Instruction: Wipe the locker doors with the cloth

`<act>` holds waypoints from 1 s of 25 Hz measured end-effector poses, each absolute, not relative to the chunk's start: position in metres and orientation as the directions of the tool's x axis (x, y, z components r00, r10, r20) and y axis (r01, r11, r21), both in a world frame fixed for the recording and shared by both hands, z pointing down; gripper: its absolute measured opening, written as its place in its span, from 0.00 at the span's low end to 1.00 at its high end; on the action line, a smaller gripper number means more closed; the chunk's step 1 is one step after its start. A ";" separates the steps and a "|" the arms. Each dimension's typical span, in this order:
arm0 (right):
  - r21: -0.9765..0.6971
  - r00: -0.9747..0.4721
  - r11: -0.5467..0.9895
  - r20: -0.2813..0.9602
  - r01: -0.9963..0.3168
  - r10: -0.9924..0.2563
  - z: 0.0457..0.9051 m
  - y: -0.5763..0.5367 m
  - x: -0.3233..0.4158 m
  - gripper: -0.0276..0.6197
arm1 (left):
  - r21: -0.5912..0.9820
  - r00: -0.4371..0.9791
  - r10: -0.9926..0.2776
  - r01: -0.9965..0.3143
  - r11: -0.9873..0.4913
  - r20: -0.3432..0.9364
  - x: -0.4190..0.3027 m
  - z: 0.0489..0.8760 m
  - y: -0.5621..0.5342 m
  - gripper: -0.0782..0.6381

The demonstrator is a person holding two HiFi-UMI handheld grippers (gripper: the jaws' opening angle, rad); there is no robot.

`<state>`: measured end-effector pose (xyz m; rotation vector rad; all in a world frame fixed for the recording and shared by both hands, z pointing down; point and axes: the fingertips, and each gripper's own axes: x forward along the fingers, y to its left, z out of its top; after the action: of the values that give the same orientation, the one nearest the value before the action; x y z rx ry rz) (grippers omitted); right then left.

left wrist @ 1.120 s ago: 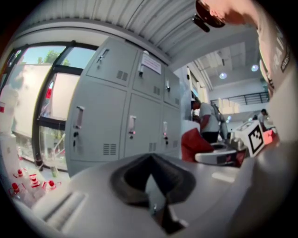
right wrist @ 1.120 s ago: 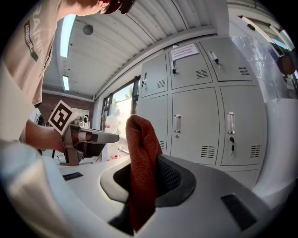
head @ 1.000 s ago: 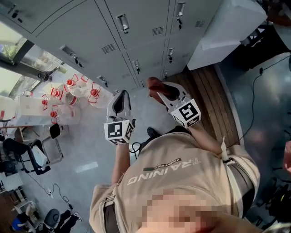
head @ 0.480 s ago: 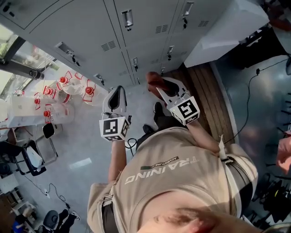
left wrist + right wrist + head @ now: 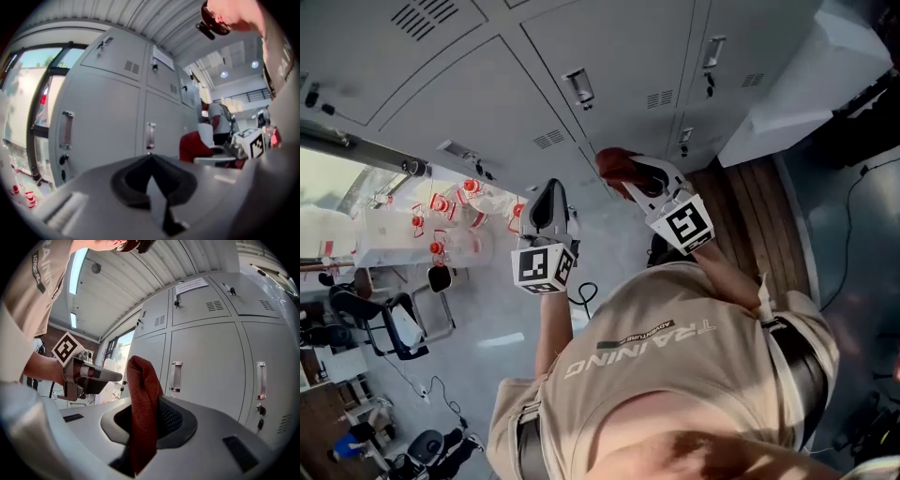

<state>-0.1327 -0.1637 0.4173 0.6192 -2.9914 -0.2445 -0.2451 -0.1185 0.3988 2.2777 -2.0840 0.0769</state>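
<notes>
Grey locker doors with metal handles fill the top of the head view. My right gripper is shut on a dark red cloth, which it holds up close to the lower lockers. In the right gripper view the cloth stands bunched between the jaws, with the locker doors just beyond. My left gripper is a little to the left, shut and holding nothing. In the left gripper view the left gripper faces the locker doors, and the red cloth shows at the right.
Water jugs with red caps stand on the floor by a window at the left. A black chair and cables lie lower left. A wooden platform and a white block are at the right.
The head view has tilted up, so more of the locker doors shows. Both grippers stay side by side in front of the lockers, and the right one still holds the cloth.
</notes>
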 end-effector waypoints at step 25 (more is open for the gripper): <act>0.802 -0.855 0.427 -0.189 -0.418 -0.483 0.214 -0.254 -0.191 0.14 | 0.057 0.186 -0.980 -0.982 -0.182 0.071 -0.268 0.405 -0.222 0.12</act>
<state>-0.1914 -0.2542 0.2142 0.8205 -2.5947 -1.4264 -0.2680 -0.2225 0.4046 2.3487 -1.9494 0.0279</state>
